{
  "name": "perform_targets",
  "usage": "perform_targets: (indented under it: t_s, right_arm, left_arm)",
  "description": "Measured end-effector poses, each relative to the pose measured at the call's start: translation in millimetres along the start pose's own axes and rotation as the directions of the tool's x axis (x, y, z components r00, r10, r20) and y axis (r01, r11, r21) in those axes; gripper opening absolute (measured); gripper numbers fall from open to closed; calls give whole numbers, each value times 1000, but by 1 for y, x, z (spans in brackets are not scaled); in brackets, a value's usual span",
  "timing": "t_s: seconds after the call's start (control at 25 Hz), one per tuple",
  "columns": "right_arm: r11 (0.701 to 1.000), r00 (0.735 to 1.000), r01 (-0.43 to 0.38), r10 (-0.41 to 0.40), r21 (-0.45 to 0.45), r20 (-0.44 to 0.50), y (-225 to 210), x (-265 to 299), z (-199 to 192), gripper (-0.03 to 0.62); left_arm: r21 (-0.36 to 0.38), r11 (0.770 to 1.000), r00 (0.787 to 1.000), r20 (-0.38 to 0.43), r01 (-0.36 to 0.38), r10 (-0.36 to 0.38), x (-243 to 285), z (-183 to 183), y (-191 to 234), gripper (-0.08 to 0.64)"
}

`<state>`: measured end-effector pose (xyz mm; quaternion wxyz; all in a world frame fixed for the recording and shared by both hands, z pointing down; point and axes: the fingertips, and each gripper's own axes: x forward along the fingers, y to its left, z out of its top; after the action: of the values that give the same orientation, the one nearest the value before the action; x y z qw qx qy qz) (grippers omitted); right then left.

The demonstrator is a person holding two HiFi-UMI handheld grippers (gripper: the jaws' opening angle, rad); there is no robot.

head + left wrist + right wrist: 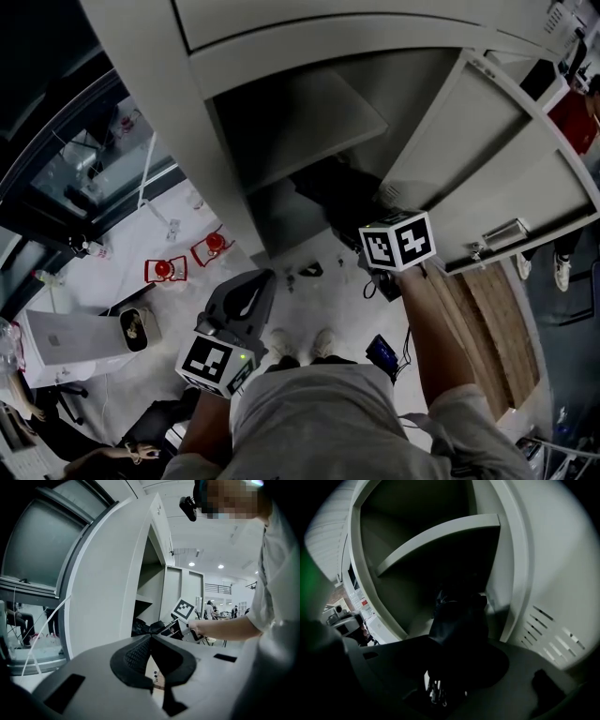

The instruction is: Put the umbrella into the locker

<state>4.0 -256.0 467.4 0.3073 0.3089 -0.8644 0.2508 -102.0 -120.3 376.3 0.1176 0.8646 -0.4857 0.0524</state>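
Right gripper view alone showed right claw (457,641) gripping black umbrella (458,616), its end inside locker (513,573) beneath shelf (436,538), head view showed only marker cube (397,241) there, left claw (151,638) closed, empty, outside.

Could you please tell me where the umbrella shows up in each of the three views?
Head view: umbrella at centre, a dark bundle just under the shelf.
Left gripper view: umbrella slightly below centre, under the shelf.
Right gripper view: umbrella at centre, filling the foreground beneath the shelf.
Shared landmark: the shelf above the umbrella.
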Motion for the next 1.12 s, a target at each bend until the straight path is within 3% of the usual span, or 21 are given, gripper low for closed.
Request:
perform_targets:
  t_s: [0.72, 1.12]
  right_arm:
    - [998, 996, 49, -52, -48, -73, -12, 37, 2, 213]
    - [988, 988, 80, -97, -133, -123, -10, 44, -1, 221]
  left_arm:
    - [-7, 1000, 999, -26, -21, 21, -8, -9, 10, 15]
    - [-12, 1000, 999, -25, -23, 23, -9, -10, 11, 15]
